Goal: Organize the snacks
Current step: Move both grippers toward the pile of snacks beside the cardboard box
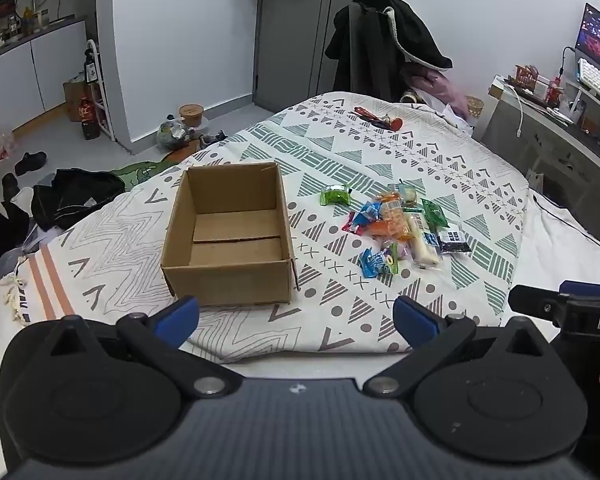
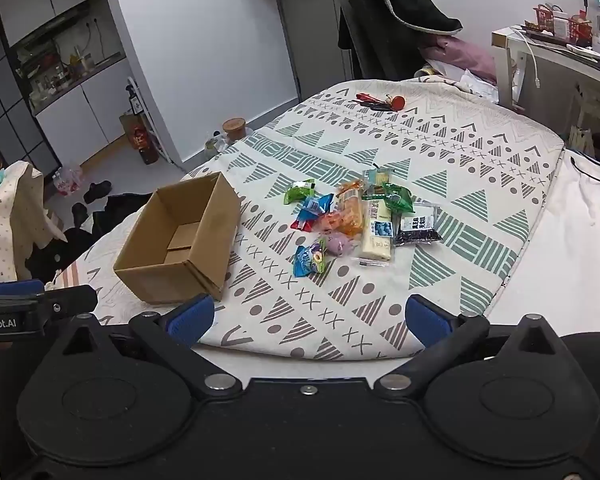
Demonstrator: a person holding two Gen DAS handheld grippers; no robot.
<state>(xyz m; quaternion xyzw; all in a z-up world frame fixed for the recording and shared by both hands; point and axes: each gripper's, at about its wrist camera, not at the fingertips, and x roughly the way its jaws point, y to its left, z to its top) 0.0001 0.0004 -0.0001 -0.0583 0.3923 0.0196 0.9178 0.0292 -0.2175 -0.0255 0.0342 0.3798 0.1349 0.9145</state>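
Bedroom, bed with patterned blanket (image 1: 380, 152) as the work surface; blanket's near edge runs just ahead of both grippers, plain white sheet (image 2: 572, 248) bare on the right side. Desk (image 1: 560, 128) crowds the bed's right edge, cluttered floor off the left edge. Open cardboard box (image 1: 228, 236) sits on the blanket, nothing in it, bare blanket all around it. Snack pile (image 1: 400, 228) lies just right of the box, apart from it, packets loosely overlapping; blue packet (image 2: 308, 260) nearest the front. Red keys (image 1: 380, 118) lie far back.

Left gripper (image 1: 296, 316) held low at the near bed edge, jaws spread wide, nothing between, box straight ahead. Right gripper (image 2: 310, 320) level beside it, jaws also wide and bare, snacks ahead, box ahead-left. Both well short of the snacks.
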